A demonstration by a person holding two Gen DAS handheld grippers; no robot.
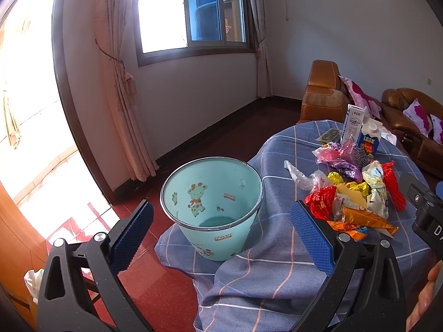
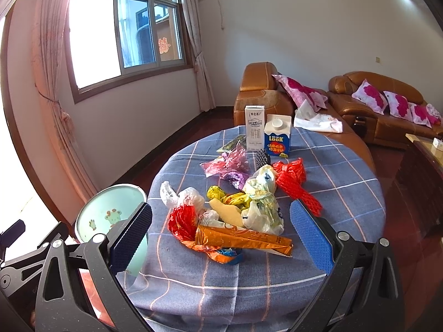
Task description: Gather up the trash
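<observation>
The foot of the mint bin [image 1: 211,207] is lost in folds of the checked tablecloth [image 1: 277,249] between the left gripper's [image 1: 221,238] spread fingers. In the right wrist view the right gripper's [image 2: 221,238] left finger covers part of the bin's wall. The orange wrapper [image 2: 243,239] hides most of a blue-and-orange scrap beneath it. A person's hand [image 1: 429,298] is cut by the frame edge, right of the left gripper. Small print on the white milk carton [image 2: 254,127] is too small to read.

blue carton [image 2: 277,137] reads "look"; bin [image 1: 221,238] reads "deer".
</observation>
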